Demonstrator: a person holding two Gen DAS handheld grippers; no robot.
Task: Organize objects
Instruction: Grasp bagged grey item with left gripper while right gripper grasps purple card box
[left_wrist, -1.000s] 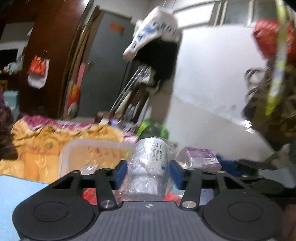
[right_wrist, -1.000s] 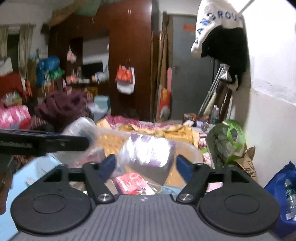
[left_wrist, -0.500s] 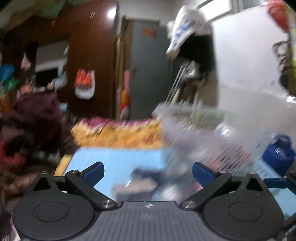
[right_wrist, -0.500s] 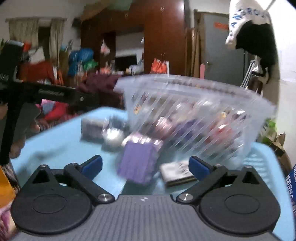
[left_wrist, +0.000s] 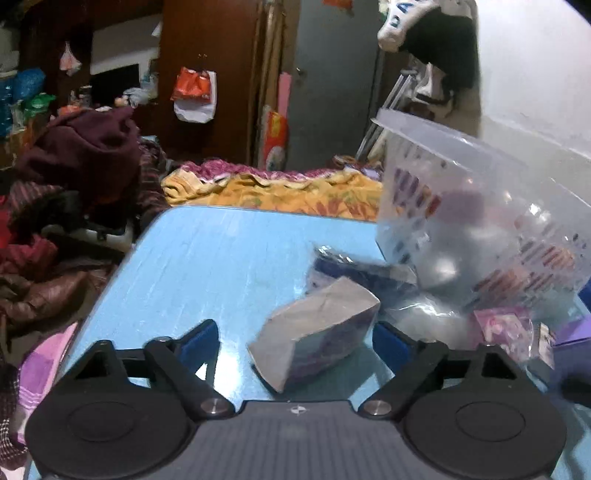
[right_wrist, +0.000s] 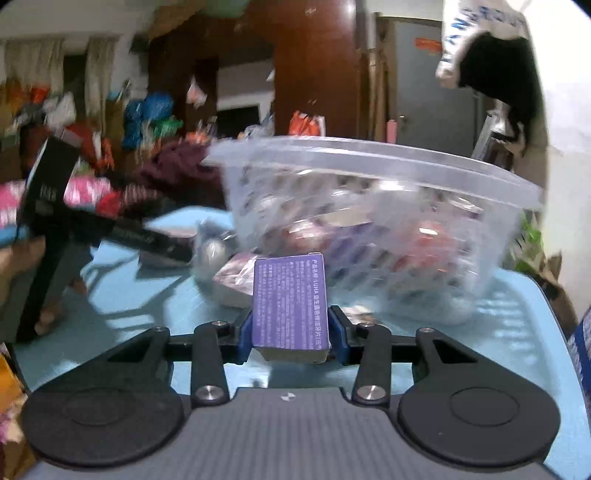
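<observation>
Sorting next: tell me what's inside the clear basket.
The clear basket holds a jumble of red, purple and silvery packets, blurred behind its slotted wall. What they are, and what lies beneath, cannot be seen.

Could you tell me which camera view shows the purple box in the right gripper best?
The right wrist view: the purple box stands sharp and centred, clamped in the right gripper, printed face to the camera. The left wrist view shows only a blurred purple shape at its right edge, which may be the same box; I cannot tell.

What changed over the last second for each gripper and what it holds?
The left gripper let go of the clear wrapped cup and now stands open around a grey packet. The right gripper opened, then shut on a purple box. The basket remains on the blue table.
</observation>
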